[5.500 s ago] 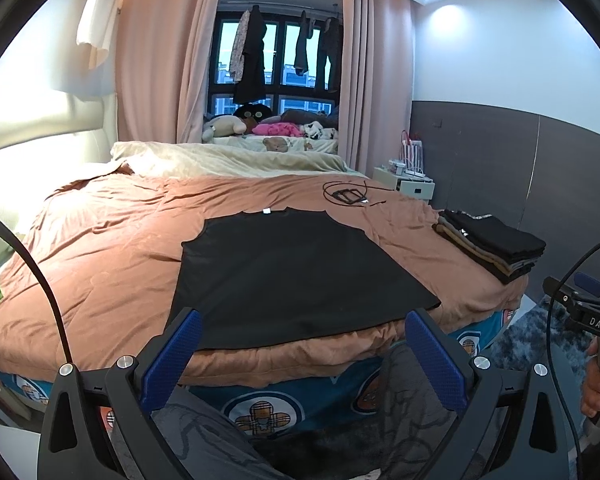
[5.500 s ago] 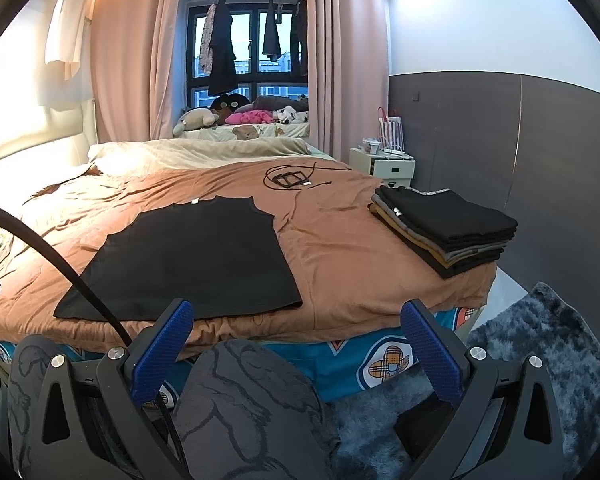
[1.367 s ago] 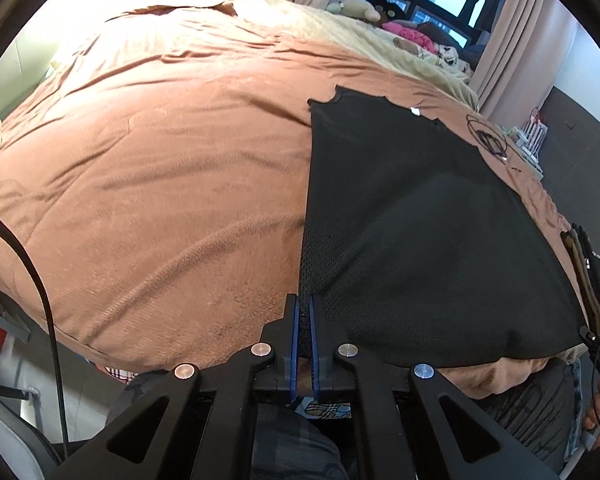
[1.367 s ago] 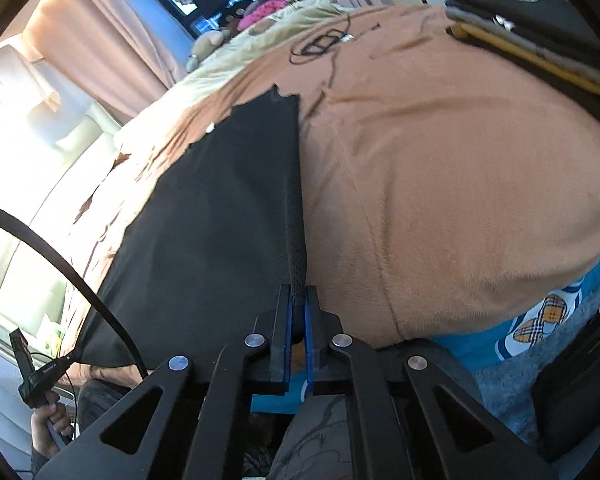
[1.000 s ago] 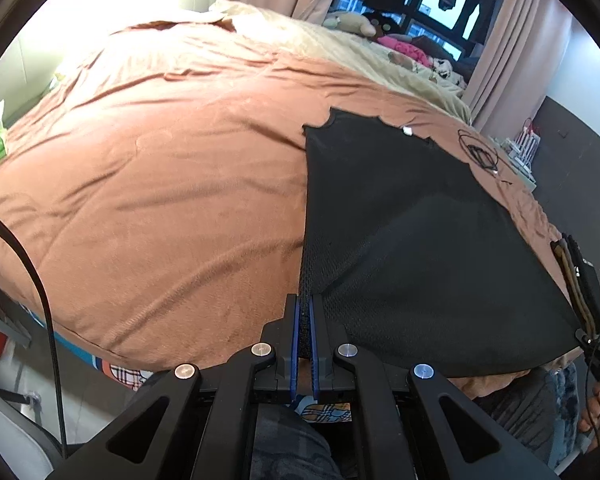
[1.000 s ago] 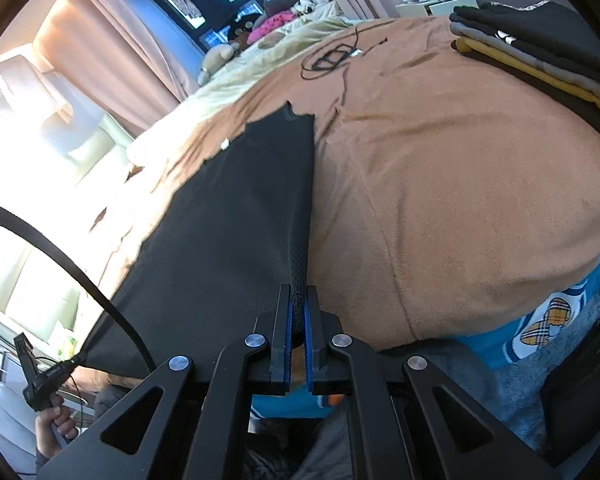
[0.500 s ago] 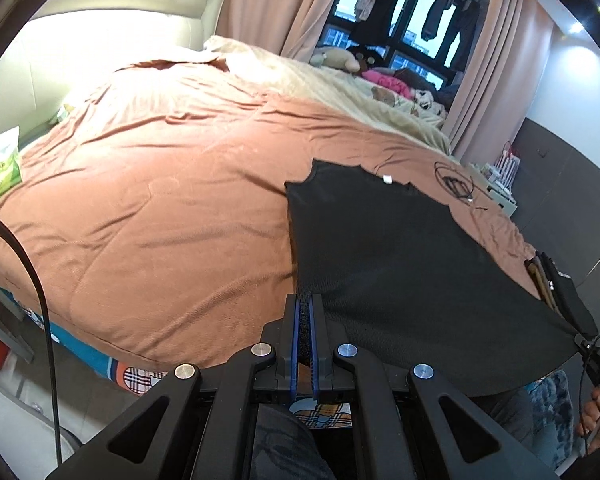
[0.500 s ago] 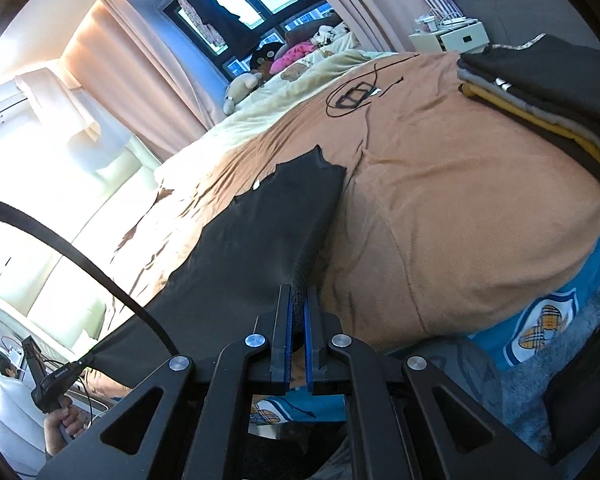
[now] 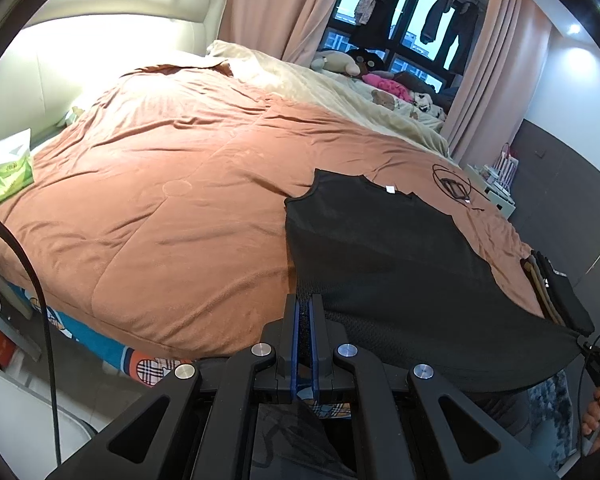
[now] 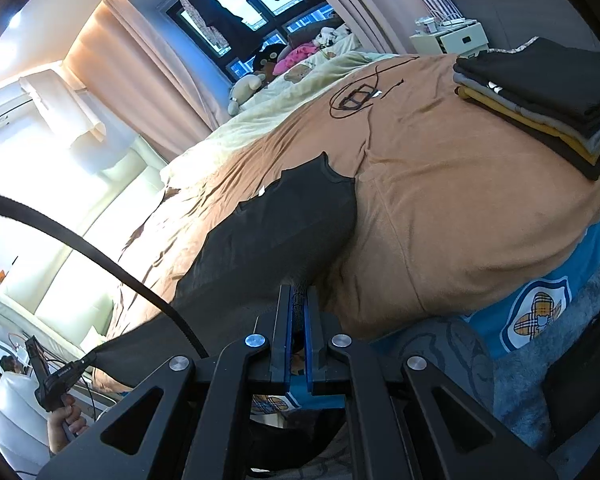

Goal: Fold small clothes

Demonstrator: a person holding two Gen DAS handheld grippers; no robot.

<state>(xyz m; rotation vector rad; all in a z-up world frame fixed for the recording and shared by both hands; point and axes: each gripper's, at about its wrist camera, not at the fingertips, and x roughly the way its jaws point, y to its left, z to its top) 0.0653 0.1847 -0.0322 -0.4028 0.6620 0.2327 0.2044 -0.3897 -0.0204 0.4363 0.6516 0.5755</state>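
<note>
The left gripper [image 9: 304,312] is clamped flat on one bottom corner of the black sleeveless mesh top [image 9: 379,256], its blue pads pressed together with the fabric edge pinched between them, and the right gripper [image 10: 298,304] pinches the opposite bottom corner in the same way, jaws closed to a slit on the cloth. The hem hangs stretched between the two grippers, lifted off the near edge of the rust-brown quilted bedspread [image 9: 172,200], while the collar end with its small white label lies flat on the bed toward 12 o'clock in the left wrist view. In that view the right hand [image 9: 599,416] shows at about 4 o'clock, gripping its handle where the taut hem ends; in the right wrist view the left hand [image 10: 66,420] shows at about 8 o'clock (partly cut off by the frame edge). A stack of folded dark and mustard clothes [image 10: 539,96] sits on the bedspread at about 2 o'clock in the right wrist view, well apart from the top, and a coiled black cable [image 10: 355,98] lies beyond the collar at 12 o'clock.
</note>
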